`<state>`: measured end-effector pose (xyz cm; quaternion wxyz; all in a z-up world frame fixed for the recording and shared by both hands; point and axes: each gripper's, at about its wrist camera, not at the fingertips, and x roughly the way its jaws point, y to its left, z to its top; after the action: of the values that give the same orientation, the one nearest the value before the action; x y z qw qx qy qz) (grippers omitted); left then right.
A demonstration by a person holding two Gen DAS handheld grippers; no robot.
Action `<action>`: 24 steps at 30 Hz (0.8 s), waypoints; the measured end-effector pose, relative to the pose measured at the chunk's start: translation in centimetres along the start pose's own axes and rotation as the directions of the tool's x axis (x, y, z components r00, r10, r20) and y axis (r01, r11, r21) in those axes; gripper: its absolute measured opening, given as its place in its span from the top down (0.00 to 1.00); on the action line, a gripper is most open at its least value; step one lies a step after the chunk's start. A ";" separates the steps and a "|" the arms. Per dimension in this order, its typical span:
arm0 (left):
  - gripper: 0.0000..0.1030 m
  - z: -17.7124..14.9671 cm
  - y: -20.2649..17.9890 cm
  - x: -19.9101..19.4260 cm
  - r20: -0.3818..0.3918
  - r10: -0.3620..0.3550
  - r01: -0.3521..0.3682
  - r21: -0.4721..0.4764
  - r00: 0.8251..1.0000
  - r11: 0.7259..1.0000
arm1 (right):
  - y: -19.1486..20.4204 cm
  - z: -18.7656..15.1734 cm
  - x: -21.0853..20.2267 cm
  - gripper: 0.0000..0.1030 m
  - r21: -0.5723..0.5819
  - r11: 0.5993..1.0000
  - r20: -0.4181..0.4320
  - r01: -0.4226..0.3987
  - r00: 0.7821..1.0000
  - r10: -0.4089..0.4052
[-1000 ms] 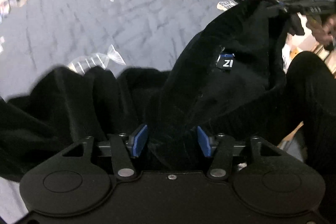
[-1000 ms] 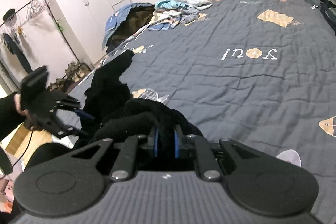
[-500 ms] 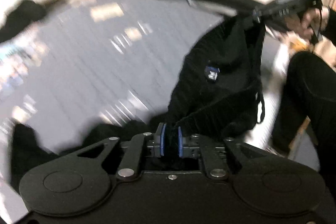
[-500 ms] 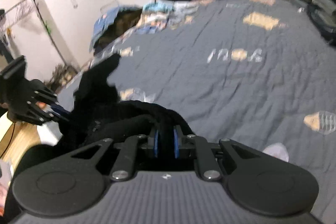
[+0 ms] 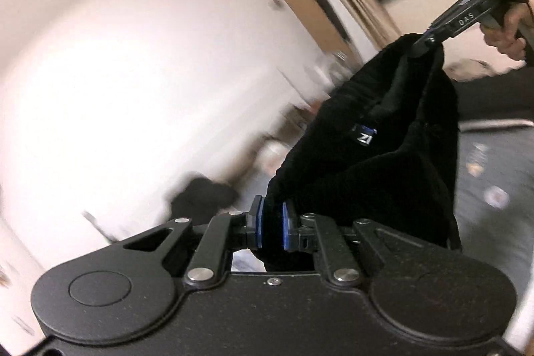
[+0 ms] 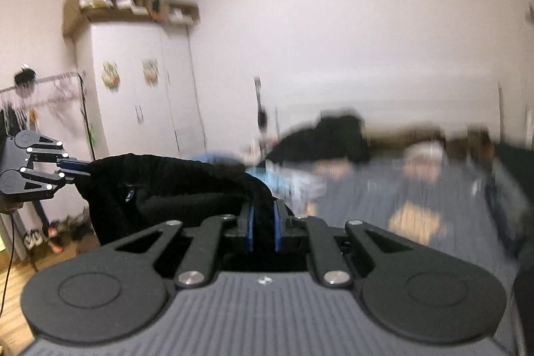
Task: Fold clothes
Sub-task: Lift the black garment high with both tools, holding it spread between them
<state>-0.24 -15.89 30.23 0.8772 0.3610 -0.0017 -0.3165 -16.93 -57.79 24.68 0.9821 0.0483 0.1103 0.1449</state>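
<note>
Lifting the soft black fleece garment [image 5: 383, 175] | left gripper [image 5: 271, 224] and right gripper [image 6: 263, 221] clamped on its edge | next, we judge: spread flat on the far grey quilted bed [image 6: 434, 216].

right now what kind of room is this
Most likely a bedroom: a bed with a grey quilt, a white wardrobe and a clothes rack against the wall.

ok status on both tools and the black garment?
Left tool shut on black garment. Right tool shut on it too. Garment slung between them, off the bed. Nothing in the way.
</note>
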 end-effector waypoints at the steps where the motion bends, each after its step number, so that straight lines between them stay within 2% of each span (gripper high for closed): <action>1: 0.90 1.5 0.7 -1.2 0.023 0.034 -0.035 0.012 0.999 0.999 | 0.5 1.9 -0.4 0.90 -0.015 1.000 0.032 0.005 0.999 -0.004; 6: 0.90 8.2 2.9 -6.4 0.119 0.154 -0.164 0.077 0.981 0.984 | 3.2 10.0 -3.6 0.91 -0.053 0.997 0.181 0.057 0.982 -0.047; 11: 0.90 13.8 3.9 -11.9 0.215 0.255 -0.280 0.092 0.943 0.956 | 6.1 16.2 -8.0 0.91 -0.107 0.990 0.279 0.094 0.958 -0.061; 15: 0.90 18.3 4.5 -17.5 0.315 0.320 -0.359 0.073 0.893 0.930 | 8.7 20.3 -12.5 0.91 -0.163 0.978 0.356 0.129 0.932 -0.064; 21: 0.90 24.5 5.0 -24.8 0.434 0.415 -0.478 0.042 0.800 0.877 | 12.7 26.0 -19.3 0.92 -0.222 0.956 0.498 0.193 0.865 -0.059; 24: 0.90 26.6 4.8 -26.4 0.457 0.426 -0.480 0.003 0.781 0.877 | 13.8 28.1 -21.6 0.92 -0.235 0.946 0.545 0.221 0.836 -0.060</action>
<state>-24.87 -15.42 58.87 0.8804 0.3198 -0.3067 -0.1690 -34.37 -52.77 58.06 0.9784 -0.0655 -0.1843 0.0669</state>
